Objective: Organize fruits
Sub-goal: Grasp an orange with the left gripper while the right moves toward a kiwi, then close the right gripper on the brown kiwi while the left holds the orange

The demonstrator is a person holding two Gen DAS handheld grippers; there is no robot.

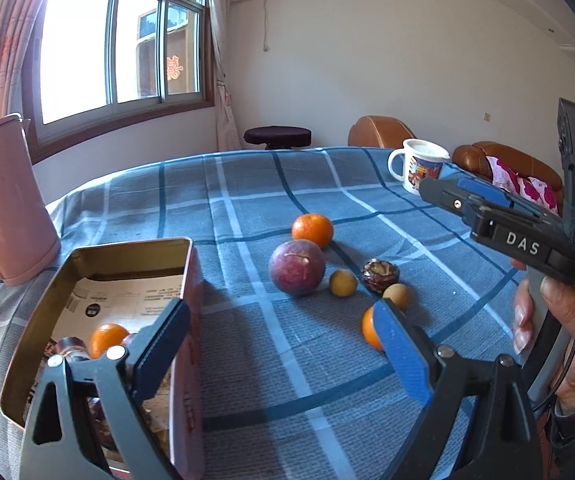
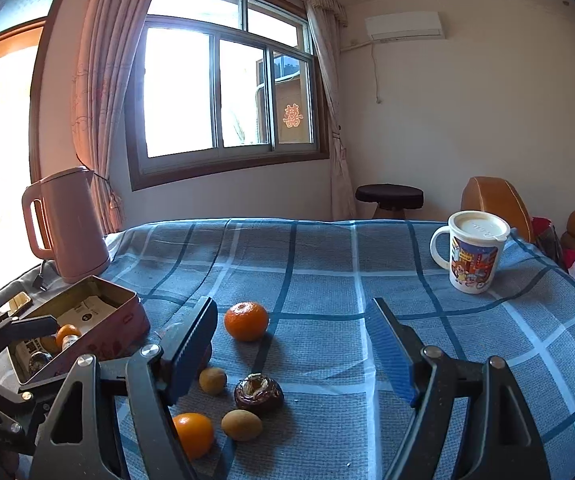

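The fruits sit in two groups on a table covered by a blue checked cloth [image 2: 327, 264]. A pink metal tin [image 1: 99, 258], lid off and lined with printed paper, stands at the left end of the table and serves, in my judgement, as the collection box: it already holds a small orange [image 1: 107, 338] and some darker items that the gripper's frame partly hides, so I cannot name them.

Loose on the cloth, near one another, remain a mandarin [image 1: 312, 230], a large purple fruit [image 1: 296, 267] just in front of it, two small tan fruits [image 1: 342, 283] [image 1: 396, 295], a dark wrinkled fruit [image 1: 380, 276] between them, and a second orange [image 1: 369, 328] nearest the camera. The cluster is well apart from the tin, so each piece needs a carry across.

The left gripper [image 1: 283, 332] stands wide open and empty. Its left pad hangs over the tin's open mouth and its right pad partly covers the nearest orange, consistent with a release into the tin rather than a fresh pick.

The right gripper [image 2: 291, 344] is also parted and holds nothing. It points over the loose cluster, with the mandarin just beyond its left pad, which suggests it is lining up the next pick. In the left wrist view its body and the person's hand [image 1: 551, 320] enter from the right.

A pink kettle [image 2: 67, 220] behind the tin and a lidded mug [image 2: 473, 256] at the far right play no part.

Judged progress: partway, six pieces outstanding.
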